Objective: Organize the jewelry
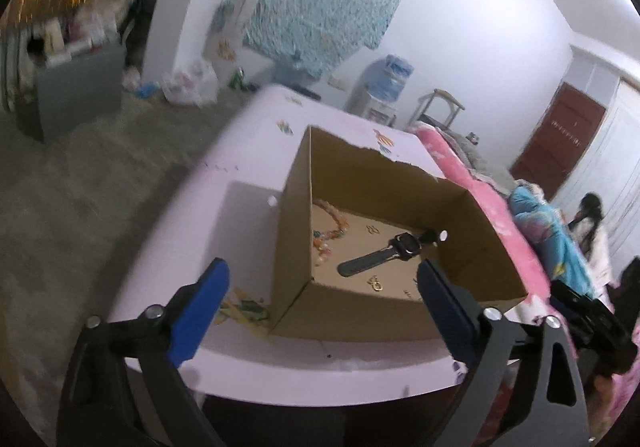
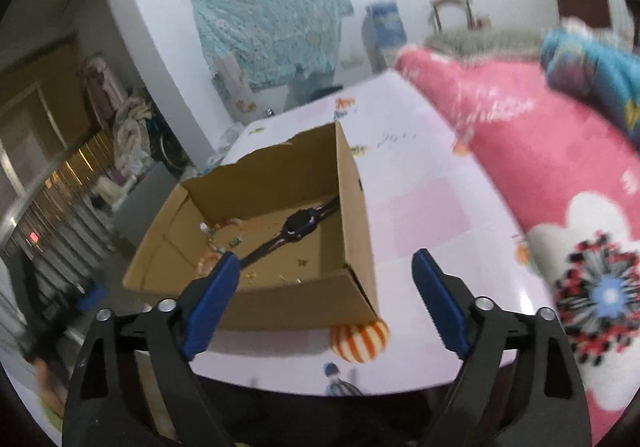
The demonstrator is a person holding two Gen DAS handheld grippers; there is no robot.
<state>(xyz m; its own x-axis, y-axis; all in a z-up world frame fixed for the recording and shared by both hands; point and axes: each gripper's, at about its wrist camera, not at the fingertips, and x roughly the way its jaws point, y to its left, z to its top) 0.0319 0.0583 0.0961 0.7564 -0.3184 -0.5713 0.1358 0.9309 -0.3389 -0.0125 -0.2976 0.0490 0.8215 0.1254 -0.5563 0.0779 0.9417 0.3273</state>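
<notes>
An open cardboard box (image 1: 296, 215) stands on the pink table (image 1: 248, 167). Inside lie a black wristwatch (image 1: 384, 253), an orange and white bead string (image 1: 330, 233) and small gold earrings (image 1: 376, 283). My left gripper (image 1: 320, 287) is open and empty, held above the box's near edge. In the right wrist view the same box (image 2: 356, 215) holds the watch (image 2: 298, 227), the beads (image 2: 216, 243) and gold pieces (image 2: 300, 263). My right gripper (image 2: 324, 279) is open and empty above the box's near right corner.
A bed with a pink quilt (image 2: 560, 175) borders the table's right side. The table top (image 2: 432, 215) has cartoon prints. A person (image 1: 592, 231) sits at the far right. A grey cabinet (image 1: 80, 87) stands on the floor to the left.
</notes>
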